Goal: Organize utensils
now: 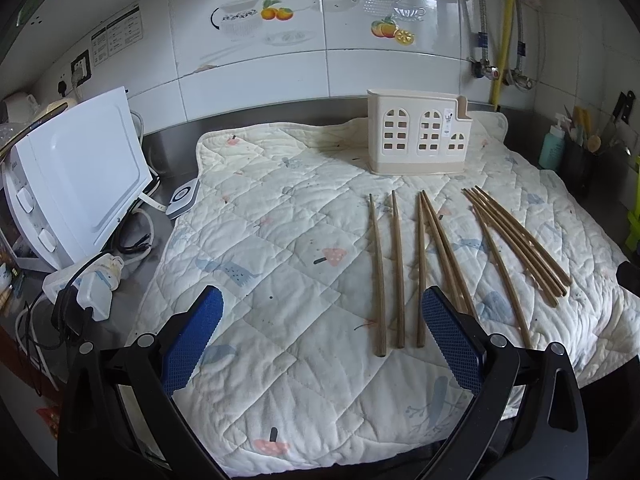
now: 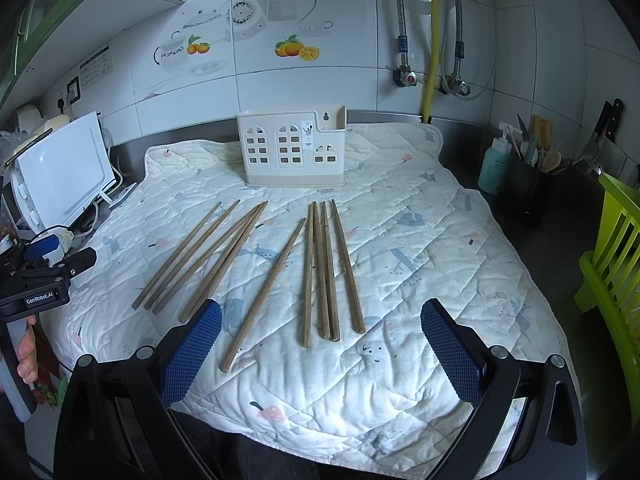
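wooden chopsticks [image 2: 320, 272] lie fanned mid-frame on the quilted mat [image 2: 440, 264] before the empty cream holder [image 2: 291, 152]; left gripper [image 1: 322, 340] and right gripper [image 2: 320, 354] gape wide, empty, likely ready to gather them.

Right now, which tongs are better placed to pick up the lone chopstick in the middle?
Right. The lone chopstick ends just ahead of the open right tongs; the left tongs hover further left.
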The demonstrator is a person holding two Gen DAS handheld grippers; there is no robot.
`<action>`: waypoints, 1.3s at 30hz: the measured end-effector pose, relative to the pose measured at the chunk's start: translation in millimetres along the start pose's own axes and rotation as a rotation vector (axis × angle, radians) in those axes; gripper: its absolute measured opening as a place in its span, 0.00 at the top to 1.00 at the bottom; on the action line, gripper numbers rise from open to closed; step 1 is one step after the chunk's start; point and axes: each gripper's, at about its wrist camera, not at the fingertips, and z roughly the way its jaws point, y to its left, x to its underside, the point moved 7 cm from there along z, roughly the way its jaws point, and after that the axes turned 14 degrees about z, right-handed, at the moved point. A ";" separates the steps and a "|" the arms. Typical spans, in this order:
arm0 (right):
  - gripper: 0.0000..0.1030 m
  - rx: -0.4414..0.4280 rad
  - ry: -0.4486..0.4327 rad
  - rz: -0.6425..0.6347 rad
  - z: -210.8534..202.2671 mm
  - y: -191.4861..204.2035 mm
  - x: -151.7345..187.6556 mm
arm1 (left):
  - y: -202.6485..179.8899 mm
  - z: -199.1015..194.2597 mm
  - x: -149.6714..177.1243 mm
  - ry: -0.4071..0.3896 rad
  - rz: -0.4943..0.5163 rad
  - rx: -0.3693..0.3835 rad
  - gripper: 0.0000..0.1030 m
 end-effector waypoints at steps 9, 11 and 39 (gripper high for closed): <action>0.07 0.000 0.001 0.000 1.1 -0.3 0.4 | -6.0 2.5 -0.6 0.000 0.013 0.021 0.05; 0.07 -0.001 0.001 -0.001 1.1 -0.5 1.3 | -7.2 4.0 0.0 0.002 0.017 0.028 0.05; 0.48 -0.031 0.099 0.021 51.9 -20.2 7.6 | -39.2 79.6 11.2 0.131 0.012 0.257 0.63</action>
